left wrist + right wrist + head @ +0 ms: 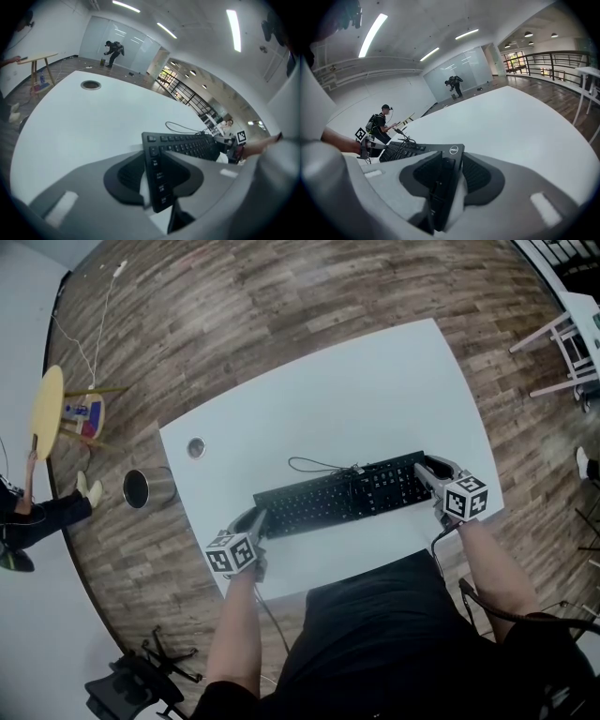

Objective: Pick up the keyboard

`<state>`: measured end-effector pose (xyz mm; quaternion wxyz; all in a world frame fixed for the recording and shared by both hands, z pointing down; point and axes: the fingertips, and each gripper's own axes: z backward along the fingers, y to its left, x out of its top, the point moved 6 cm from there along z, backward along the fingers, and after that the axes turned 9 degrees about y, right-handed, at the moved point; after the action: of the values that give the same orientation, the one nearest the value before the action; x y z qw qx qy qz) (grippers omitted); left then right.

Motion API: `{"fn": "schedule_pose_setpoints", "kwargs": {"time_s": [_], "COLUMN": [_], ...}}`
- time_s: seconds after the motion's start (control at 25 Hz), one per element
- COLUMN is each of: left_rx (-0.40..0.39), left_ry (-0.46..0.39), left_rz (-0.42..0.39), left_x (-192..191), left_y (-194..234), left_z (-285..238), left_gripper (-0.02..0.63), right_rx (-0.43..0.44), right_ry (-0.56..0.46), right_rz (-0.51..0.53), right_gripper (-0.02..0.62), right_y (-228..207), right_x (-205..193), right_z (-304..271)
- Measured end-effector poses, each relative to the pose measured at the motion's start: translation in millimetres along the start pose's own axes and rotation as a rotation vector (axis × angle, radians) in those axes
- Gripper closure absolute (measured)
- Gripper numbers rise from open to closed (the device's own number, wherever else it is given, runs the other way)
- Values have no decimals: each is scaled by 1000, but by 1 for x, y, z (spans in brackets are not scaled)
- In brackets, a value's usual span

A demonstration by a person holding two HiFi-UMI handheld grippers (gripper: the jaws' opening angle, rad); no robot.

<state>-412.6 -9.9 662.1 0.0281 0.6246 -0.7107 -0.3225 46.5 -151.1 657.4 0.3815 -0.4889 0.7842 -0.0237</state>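
Here, keyboard (342, 495) ends within left gripper (257, 520), right gripper (428, 471)

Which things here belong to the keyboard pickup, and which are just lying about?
In the job: keyboard, left claw and right claw straddling its ends, white table under it.
Lying about: metal bin on the floor, yellow side table, black chair.

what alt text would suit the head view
A black keyboard lies on a white table, its ends between the jaws of the left gripper and right gripper. A metal bin stands on the wood floor.
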Motion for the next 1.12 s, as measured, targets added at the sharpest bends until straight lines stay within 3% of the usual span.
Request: {"fn": "schedule_pose_setpoints", "kwargs": {"time_s": [1.12], "left_rx": [31], "left_ry": [-42], "left_rz": [-71], "left_x": [7], "left_y": [-21], "left_z": [25], "left_gripper": [497], "right_rx": [9], "right_ry": [-93], "right_rz": [42], "right_gripper": [476], "right_y": [10], "right_x": [12], "right_z": [27]}}
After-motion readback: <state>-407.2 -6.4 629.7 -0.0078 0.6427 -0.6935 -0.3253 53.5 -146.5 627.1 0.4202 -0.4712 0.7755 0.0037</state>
